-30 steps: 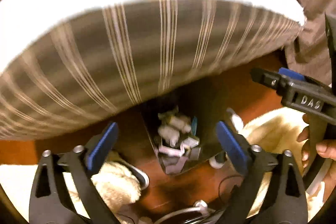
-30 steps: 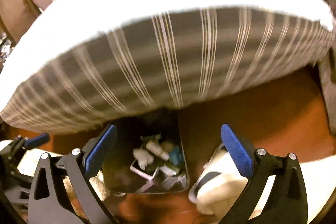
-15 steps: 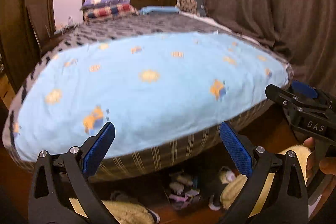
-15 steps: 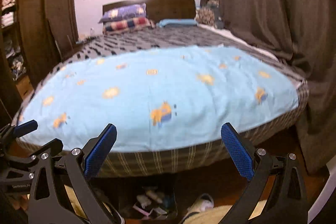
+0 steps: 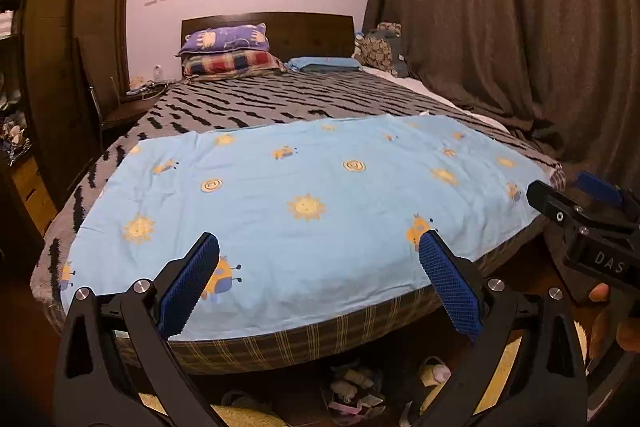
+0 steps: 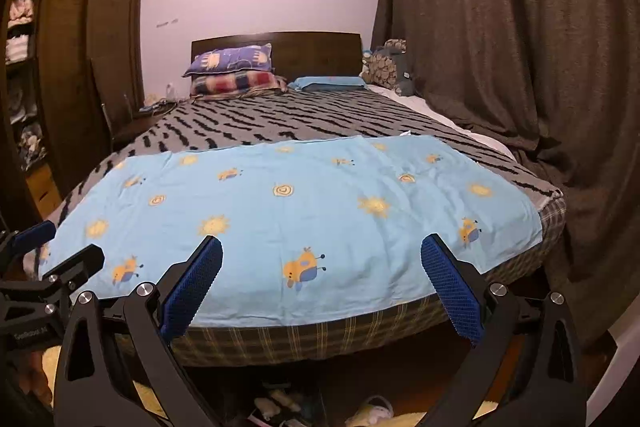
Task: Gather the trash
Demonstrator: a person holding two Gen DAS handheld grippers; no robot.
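Left tongs (image 5: pixel 318 269) and right tongs (image 6: pixel 320 273) both gape wide, holding nothing, raised above the light-blue sheet (image 6: pixel 304 223) on the bed (image 6: pixel 280 127). Trash bin (image 5: pixel 354 393) with crumpled scraps sits on the floor below the bed's foot.

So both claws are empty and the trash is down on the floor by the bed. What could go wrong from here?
Both grippers, left and right, are open, aimed over the blue sheet. The trash bin sits low, partly hidden under the bed edge, so a reach could miss. A slipper beside it could be knocked or grabbed by mistake.
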